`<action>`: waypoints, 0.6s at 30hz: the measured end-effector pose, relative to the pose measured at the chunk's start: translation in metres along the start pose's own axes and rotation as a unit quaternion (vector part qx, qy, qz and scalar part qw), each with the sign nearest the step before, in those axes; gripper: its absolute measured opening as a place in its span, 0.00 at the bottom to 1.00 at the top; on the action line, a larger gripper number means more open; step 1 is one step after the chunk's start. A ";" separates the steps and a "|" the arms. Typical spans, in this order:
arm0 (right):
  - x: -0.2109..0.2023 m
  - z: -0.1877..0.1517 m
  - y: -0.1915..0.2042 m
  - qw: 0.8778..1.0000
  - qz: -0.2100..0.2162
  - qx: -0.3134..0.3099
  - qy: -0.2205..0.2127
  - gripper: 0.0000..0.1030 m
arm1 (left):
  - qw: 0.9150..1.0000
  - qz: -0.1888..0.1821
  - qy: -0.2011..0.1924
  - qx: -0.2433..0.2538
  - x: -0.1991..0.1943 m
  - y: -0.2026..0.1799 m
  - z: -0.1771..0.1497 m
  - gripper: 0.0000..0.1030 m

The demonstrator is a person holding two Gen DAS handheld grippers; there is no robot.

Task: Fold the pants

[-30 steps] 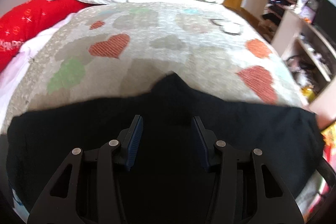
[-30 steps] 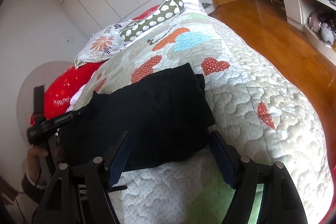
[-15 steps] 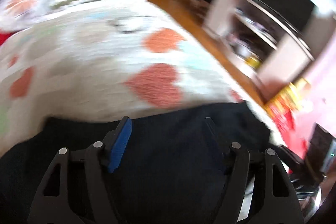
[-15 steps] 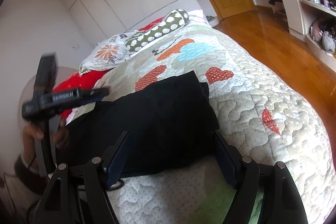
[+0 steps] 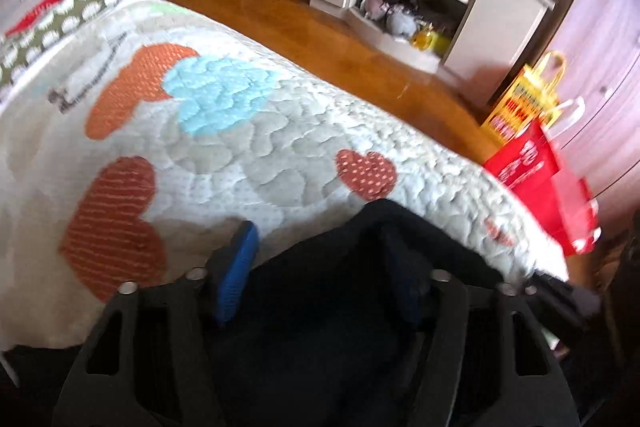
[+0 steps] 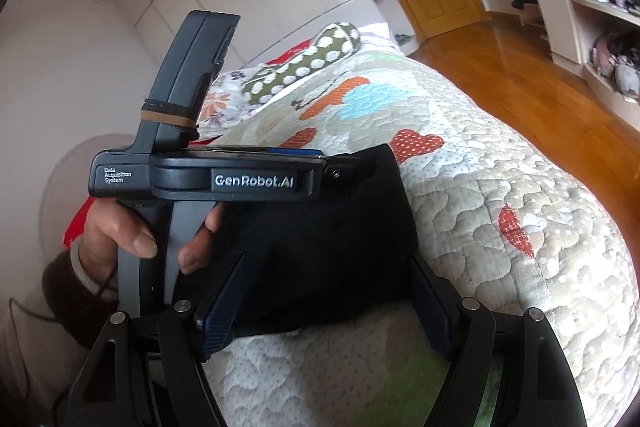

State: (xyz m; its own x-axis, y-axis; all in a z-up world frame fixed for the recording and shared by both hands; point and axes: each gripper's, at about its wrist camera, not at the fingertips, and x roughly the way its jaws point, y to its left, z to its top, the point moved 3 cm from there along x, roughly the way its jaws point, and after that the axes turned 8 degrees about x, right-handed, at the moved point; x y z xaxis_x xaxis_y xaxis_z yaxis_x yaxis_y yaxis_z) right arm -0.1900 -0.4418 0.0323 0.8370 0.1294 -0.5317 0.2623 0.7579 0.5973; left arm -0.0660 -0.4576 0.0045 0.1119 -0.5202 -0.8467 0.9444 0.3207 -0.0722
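Black fabric fills the bottom of the left wrist view: that's the pants [image 5: 340,307], bunched up in a dark mound right between the fingers of the left gripper [image 5: 320,279]. The jaws are spread wide, with one blue pad [image 5: 236,275] out over the quilt [image 5: 260,147] and the other half sunk in the cloth. I can't tell if the fingers are actually touching the pants or just hanging above them, but they aren't pinched on anything. The quilt is the pale stitched one with orange, red and blue hearts. Past the bed edge there's a wooden floor [image 5: 320,39], a beige shelf unit [image 5: 500,11] full of stuff, and a red bag [image 5: 548,187] with a yellow bag [image 5: 528,99] behind it.

Right wrist view: the pants [image 6: 328,247] lie as a folded dark slab on the quilt [image 6: 500,227], near its front edge. The right gripper [image 6: 328,303] sits low in front of them, jaws wide apart, holding nothing, the pads framing the near edge of the fabric. The left gripper [image 6: 344,167] comes in sideways over the far part of the pants, held by the left hand [image 6: 132,231] around its grip. A spotted green bolster [image 6: 308,63] lies at the head of the bed.
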 end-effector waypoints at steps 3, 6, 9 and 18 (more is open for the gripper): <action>0.009 0.003 0.002 0.999 -0.034 -0.010 0.004 0.47 | 1.000 -0.008 -0.011 0.005 -0.001 -0.003 0.001 0.42; 0.011 0.010 -0.002 1.000 -0.004 0.012 0.012 0.28 | 1.000 -0.018 -0.013 -0.005 -0.007 -0.001 0.001 0.37; 0.003 0.019 0.013 1.000 0.015 -0.007 0.009 0.24 | 0.999 -0.023 -0.031 -0.027 -0.029 0.010 -0.002 0.37; 0.026 0.036 0.131 0.980 0.141 -0.132 0.037 0.23 | 0.977 0.055 -0.105 -0.176 -0.150 0.114 -0.084 0.37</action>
State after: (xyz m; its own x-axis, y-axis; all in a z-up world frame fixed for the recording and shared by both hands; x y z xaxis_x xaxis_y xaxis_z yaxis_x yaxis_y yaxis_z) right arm -0.1168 -0.3619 0.1188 0.8186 0.3964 -0.4157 -0.1167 0.8234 0.5554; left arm -0.0012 -0.2770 0.0792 0.3032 -0.6058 -0.7356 0.7619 0.6177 -0.1947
